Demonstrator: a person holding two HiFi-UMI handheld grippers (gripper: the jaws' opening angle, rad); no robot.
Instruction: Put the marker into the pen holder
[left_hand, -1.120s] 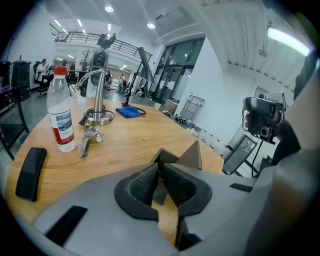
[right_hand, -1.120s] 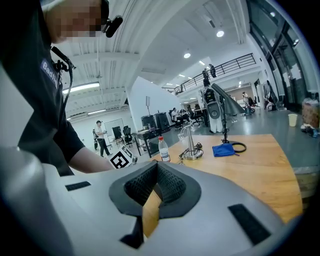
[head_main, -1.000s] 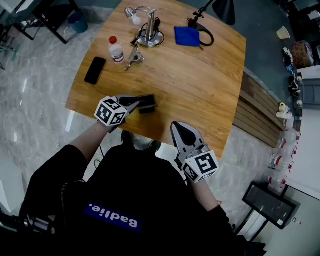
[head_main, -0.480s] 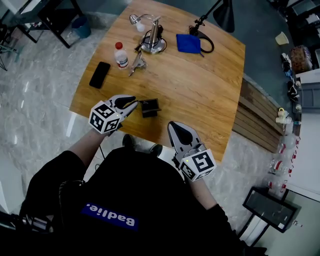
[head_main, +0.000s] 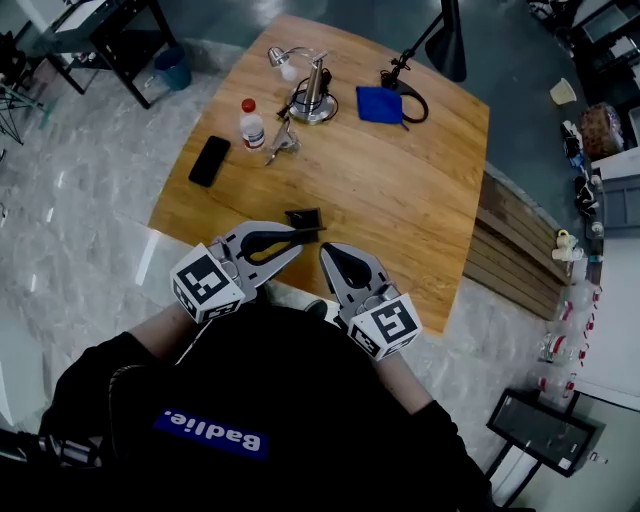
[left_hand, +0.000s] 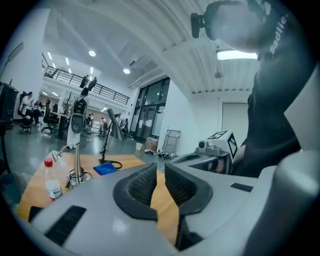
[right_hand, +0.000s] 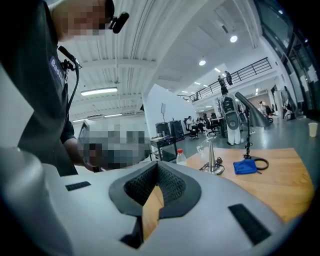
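Note:
The black pen holder (head_main: 303, 217) stands on the wooden table (head_main: 400, 190) near its front edge. I cannot make out the marker; a thin dark line at the holder's near side may be it. My left gripper (head_main: 298, 237) hovers just short of the holder, its jaws a narrow gap apart with nothing between them (left_hand: 160, 167). My right gripper (head_main: 328, 250) is beside it over the table's edge, pads meeting at the tips and empty (right_hand: 156, 165).
At the far side of the table are a black phone (head_main: 209, 160), a water bottle (head_main: 251, 124), a metal desk lamp (head_main: 312, 100) with cables, a blue cloth (head_main: 379, 103) and a black lamp arm (head_main: 430, 40). A slatted wooden bench (head_main: 510, 250) stands to the right.
The left gripper has drawn back from the pen holder toward my body. The right gripper has moved left, closer to the left one.

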